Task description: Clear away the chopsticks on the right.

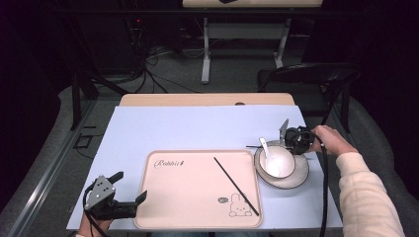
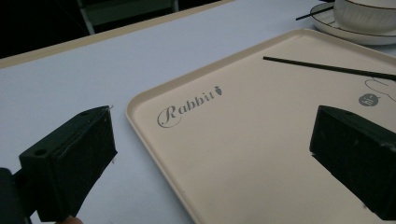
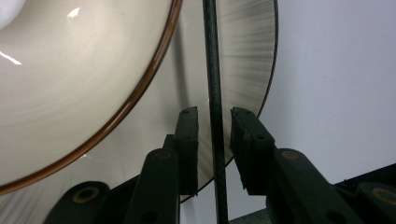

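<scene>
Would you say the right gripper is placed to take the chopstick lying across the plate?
Probably yes: the right gripper already straddles the chopstick over the plate, small gaps remain, and nothing blocks it.

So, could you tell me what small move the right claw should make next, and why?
Probably close the last bit. The right claw straddles the black chopstick lying across the plate rim beside the bowl, and a narrow gap shows on each side, so the pads likely don't grip it.
</scene>
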Available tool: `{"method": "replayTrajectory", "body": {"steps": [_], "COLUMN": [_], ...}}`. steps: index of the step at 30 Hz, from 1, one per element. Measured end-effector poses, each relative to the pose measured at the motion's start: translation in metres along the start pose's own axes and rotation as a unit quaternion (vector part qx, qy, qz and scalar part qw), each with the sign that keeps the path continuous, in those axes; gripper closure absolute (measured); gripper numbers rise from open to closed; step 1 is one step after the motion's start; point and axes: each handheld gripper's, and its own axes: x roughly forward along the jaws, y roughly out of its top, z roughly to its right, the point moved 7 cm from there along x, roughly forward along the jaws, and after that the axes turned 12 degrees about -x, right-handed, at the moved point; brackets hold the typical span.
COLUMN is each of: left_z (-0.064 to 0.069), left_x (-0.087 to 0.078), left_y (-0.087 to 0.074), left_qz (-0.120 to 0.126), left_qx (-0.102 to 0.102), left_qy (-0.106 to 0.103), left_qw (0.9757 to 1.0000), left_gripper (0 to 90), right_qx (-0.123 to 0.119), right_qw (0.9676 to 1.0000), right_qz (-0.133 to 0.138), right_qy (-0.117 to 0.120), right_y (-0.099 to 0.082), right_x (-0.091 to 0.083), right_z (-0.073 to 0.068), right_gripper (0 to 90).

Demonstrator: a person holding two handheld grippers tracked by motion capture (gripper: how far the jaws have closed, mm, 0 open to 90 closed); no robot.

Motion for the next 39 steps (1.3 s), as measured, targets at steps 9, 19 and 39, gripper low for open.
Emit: {"method": "replayTrajectory", "body": {"steps": [9, 19, 39], "left_z": [0.0, 0.0, 0.0], "left_x": [0.0, 0.0, 0.001], "left_y": [0.0, 0.0, 0.0], "left_qz": [-0.001, -0.001, -0.004], "left_qx": [0.001, 0.0, 0.002], "left_qy": [0.001, 0.0, 0.001], "left_qw": [1.0, 1.0, 1.0], "left_gripper": [0.1, 0.1, 0.1], "right_qx": [-0.004, 0.003, 0.068], "right_qw": [1.0, 1.0, 0.9956], "right_qz": [0.004, 0.001, 0.027], "right_qy": [0.004, -0.008, -0.059], "right_y": [0.003, 0.001, -0.006], "right_x": [0.003, -0.002, -0.057], "right_z": [-0.001, 0.001, 0.014], "right_gripper": [83.7, 84.9, 84.9]}}
